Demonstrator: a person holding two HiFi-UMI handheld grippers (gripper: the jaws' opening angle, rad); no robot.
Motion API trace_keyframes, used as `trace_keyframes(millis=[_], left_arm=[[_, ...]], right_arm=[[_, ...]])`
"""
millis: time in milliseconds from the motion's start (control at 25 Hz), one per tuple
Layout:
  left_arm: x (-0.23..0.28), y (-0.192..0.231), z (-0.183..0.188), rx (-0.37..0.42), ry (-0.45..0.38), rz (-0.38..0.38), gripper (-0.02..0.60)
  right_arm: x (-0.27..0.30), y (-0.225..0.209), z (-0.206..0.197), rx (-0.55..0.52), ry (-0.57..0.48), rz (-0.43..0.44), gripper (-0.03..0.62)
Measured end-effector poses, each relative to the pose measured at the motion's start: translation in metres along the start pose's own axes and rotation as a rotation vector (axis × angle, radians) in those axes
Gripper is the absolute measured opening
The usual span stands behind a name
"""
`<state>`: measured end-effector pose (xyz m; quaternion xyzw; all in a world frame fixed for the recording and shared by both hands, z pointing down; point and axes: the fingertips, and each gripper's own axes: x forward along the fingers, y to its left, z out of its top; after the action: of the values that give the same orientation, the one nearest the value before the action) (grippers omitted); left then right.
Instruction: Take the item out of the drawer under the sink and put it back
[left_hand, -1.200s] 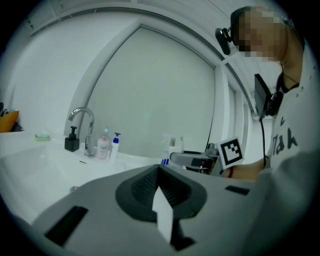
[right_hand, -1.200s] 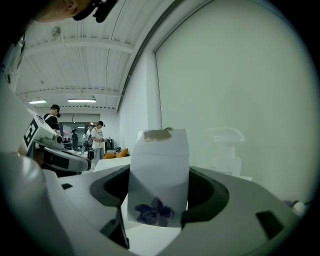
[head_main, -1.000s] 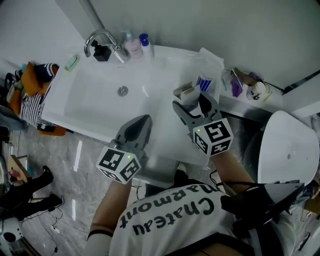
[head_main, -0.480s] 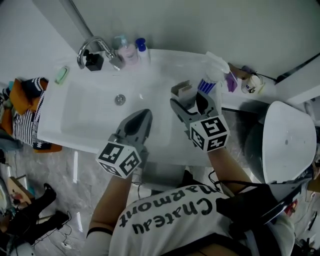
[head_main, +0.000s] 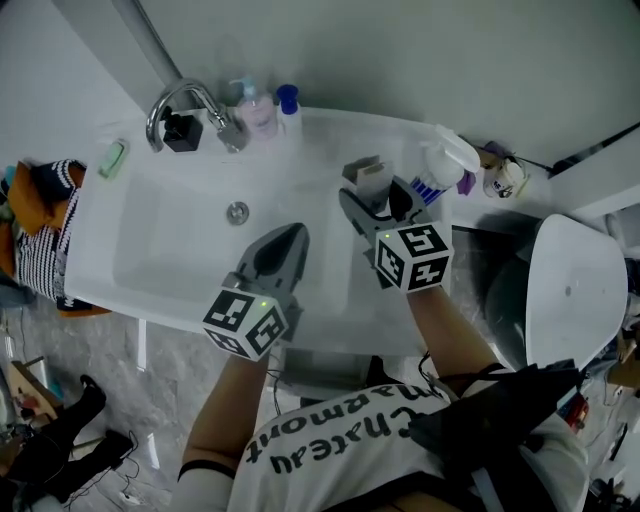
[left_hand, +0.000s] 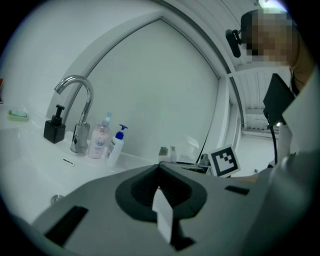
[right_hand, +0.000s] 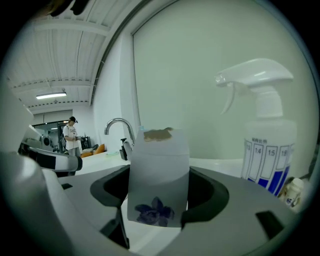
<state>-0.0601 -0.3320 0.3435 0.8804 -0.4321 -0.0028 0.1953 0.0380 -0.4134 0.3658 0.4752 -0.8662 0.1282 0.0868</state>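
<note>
A small white carton (head_main: 368, 178) with a purple flower print (right_hand: 150, 212) stands upright between the jaws of my right gripper (head_main: 375, 203), which is shut on it. It hangs over the counter at the right of the sink (head_main: 150, 250), just left of a white spray bottle (head_main: 440, 165). My left gripper (head_main: 287, 237) is over the basin's front right part, its jaws pressed together with nothing held. In the left gripper view the left gripper (left_hand: 160, 170) points toward the faucet (left_hand: 75, 95). The drawer under the sink is hidden below the counter.
At the back of the sink stand the faucet (head_main: 185, 100), a black dispenser (head_main: 182, 130), a pink bottle (head_main: 260, 108) and a blue-capped bottle (head_main: 288, 103). A green soap (head_main: 112, 158) lies at the left. A white toilet lid (head_main: 565, 290) is at the right.
The head view has shifted a little. Both grippers keep about the same places over the sink, and the right one still clamps the carton next to the spray bottle.
</note>
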Motion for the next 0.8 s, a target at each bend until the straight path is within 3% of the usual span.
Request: trace_keyframes(millis=[640,800], left_arm=[[0.022,0.025,-0.027,-0.047,0.024,0.051,0.008],[0.022,0.028,-0.028,-0.046,0.026,0.056,0.009]], right_arm=[[0.050,-0.040,-0.029,0.065,0.103,-0.100,0.331],[0.058,-0.047,-0.030,0.021,0.138,-0.136,0.331]])
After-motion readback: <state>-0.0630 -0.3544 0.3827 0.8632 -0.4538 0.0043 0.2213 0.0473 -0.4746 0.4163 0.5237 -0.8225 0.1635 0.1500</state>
